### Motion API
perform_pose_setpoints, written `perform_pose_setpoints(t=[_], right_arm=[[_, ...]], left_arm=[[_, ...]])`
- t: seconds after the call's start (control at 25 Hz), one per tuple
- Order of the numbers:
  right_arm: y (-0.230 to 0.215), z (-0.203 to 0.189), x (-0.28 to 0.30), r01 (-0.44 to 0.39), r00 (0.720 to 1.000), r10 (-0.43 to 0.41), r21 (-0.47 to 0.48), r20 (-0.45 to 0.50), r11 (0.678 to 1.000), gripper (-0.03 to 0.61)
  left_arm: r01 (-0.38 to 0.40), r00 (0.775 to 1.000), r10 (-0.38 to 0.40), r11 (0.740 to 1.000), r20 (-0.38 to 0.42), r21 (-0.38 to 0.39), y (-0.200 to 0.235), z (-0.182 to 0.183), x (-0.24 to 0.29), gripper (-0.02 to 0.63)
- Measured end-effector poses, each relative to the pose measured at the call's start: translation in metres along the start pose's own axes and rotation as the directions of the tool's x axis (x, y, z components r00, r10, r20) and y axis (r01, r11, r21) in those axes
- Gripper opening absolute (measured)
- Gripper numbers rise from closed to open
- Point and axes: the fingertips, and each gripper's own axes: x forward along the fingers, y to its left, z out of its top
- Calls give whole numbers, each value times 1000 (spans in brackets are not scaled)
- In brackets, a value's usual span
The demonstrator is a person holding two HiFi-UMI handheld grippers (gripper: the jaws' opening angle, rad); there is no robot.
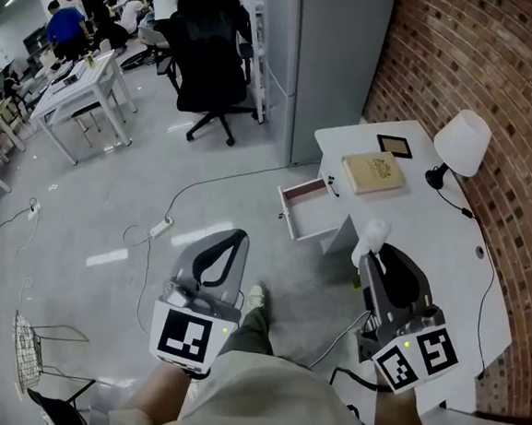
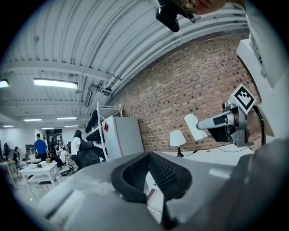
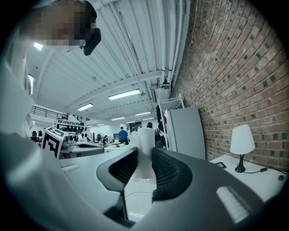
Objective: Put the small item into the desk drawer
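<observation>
My right gripper [image 1: 370, 255] is shut on a small white item [image 1: 375, 233], which sticks out past the jaw tips. It hangs over the near-left part of the white desk [image 1: 404, 219], just right of the open desk drawer [image 1: 310, 216]. The drawer is pulled out to the left and looks bare inside. In the right gripper view the white item [image 3: 145, 135] stands upright between the pads [image 3: 168, 169]. My left gripper [image 1: 237, 238] hovers over the floor, left of the drawer, shut with nothing in it. The left gripper view shows its jaws [image 2: 148, 155] meeting, with the right gripper [image 2: 204, 124] and item [image 2: 194, 127] beyond.
On the desk lie a tan book [image 1: 373, 173], a small dark frame [image 1: 394, 145] and a white lamp [image 1: 462, 143] by the brick wall [image 1: 501, 70]. A grey cabinet [image 1: 340, 56] stands behind the desk. Cables [image 1: 168, 217] trail on the floor; an office chair [image 1: 210, 63] and tables with people are farther off.
</observation>
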Motion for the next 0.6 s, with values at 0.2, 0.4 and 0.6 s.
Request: perform_pose_setpoints(t=[0.2, 0.4, 0.6], right_arm=[[-20, -14, 74, 16, 998, -15, 16, -60, 1000, 106], [-44, -35, 162, 31, 989, -23, 56, -143, 998, 106], [-66, -64, 259, 40, 977, -18, 98, -214, 994, 106]], left_arm=[[19, 999, -20, 999, -44, -31, 48, -20, 52, 3], [57, 994, -61, 997, -88, -50, 105, -44, 116, 3], [104, 982, -114, 992, -148, -74, 156, -85, 182, 3]])
